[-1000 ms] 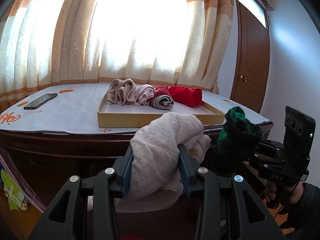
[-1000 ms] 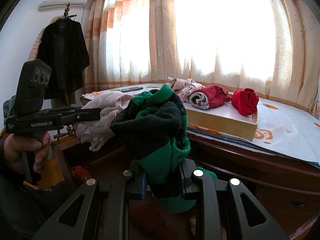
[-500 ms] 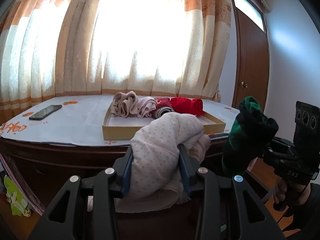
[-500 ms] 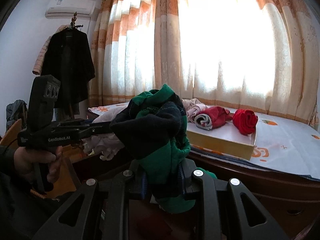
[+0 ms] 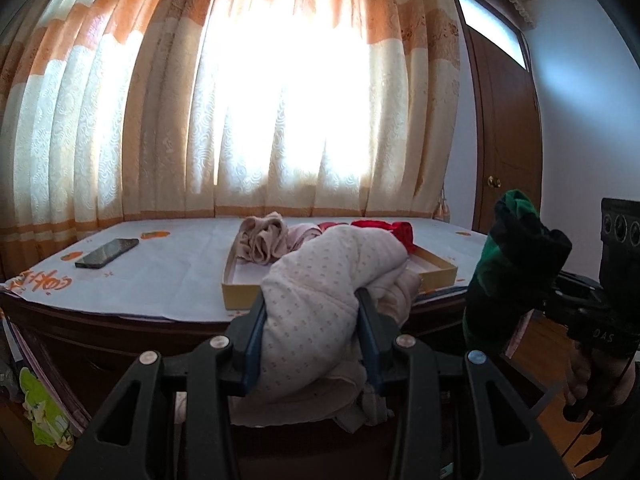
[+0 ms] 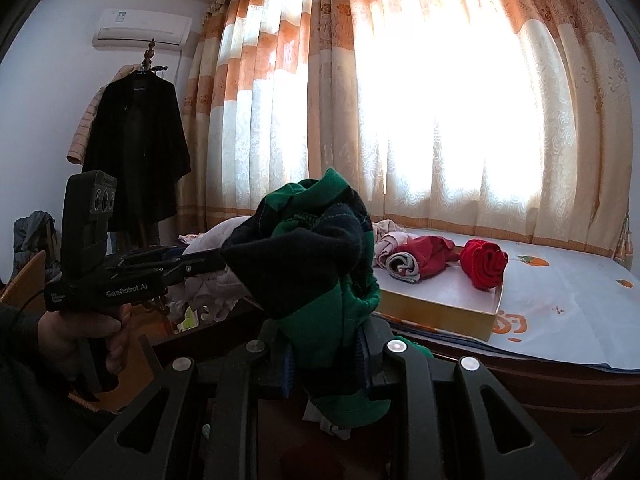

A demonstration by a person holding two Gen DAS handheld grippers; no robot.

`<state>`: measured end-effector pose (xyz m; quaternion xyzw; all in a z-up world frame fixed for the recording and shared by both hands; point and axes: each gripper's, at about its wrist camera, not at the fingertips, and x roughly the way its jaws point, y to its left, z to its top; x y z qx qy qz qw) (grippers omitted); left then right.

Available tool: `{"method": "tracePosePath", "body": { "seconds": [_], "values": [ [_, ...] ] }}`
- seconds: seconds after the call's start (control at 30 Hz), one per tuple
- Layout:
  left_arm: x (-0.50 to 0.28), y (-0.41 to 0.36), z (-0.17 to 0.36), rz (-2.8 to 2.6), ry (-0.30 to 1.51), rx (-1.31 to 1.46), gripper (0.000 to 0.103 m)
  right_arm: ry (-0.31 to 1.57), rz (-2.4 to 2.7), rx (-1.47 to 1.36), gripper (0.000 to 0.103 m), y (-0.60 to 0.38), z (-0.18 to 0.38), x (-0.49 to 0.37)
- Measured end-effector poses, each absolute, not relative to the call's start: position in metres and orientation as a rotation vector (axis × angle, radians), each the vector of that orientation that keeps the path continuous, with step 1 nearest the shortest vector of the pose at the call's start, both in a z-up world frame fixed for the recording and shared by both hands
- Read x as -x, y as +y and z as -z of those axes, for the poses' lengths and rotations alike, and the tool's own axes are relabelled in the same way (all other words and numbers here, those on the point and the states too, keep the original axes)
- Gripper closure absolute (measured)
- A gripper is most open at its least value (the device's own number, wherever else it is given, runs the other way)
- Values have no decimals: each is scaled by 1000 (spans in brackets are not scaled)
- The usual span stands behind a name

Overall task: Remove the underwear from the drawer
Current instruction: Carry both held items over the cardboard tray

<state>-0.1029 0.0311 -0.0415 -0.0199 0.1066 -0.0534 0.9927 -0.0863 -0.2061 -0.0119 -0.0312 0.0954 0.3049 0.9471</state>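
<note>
My left gripper is shut on a pale pink dotted underwear bundle, held in the air before the dark wooden dresser. My right gripper is shut on a green and dark navy underwear bundle, also lifted clear. Each wrist view shows the other hand: the green bundle at the right of the left wrist view, the pink bundle at the left of the right wrist view. On the dresser top lies a shallow yellow box holding several rolled garments, beige and red. The drawer is out of sight.
A black phone lies on the white cover at the dresser's left. Curtains hang behind it and a brown door stands at the right. A dark coat hangs on a rack at the left, under an air conditioner.
Both bundles have risen and the views have tilted upward; more of the dresser top and yellow box shows now. The grips on both garments are unchanged.
</note>
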Motion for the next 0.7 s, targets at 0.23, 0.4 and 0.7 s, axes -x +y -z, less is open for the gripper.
{"method": "tracePosePath", "body": {
  "seconds": [0.23, 0.4, 0.7],
  "values": [
    [100, 38, 30, 89, 182, 29, 63, 187, -614, 72, 77, -207, 5, 82],
    [97, 41, 20, 82, 166, 28, 63, 160, -595, 55, 77, -213, -4, 78],
    [92, 41, 13, 80, 166, 8, 63, 133, -584, 49, 77, -218, -20, 75]
  ]
}}
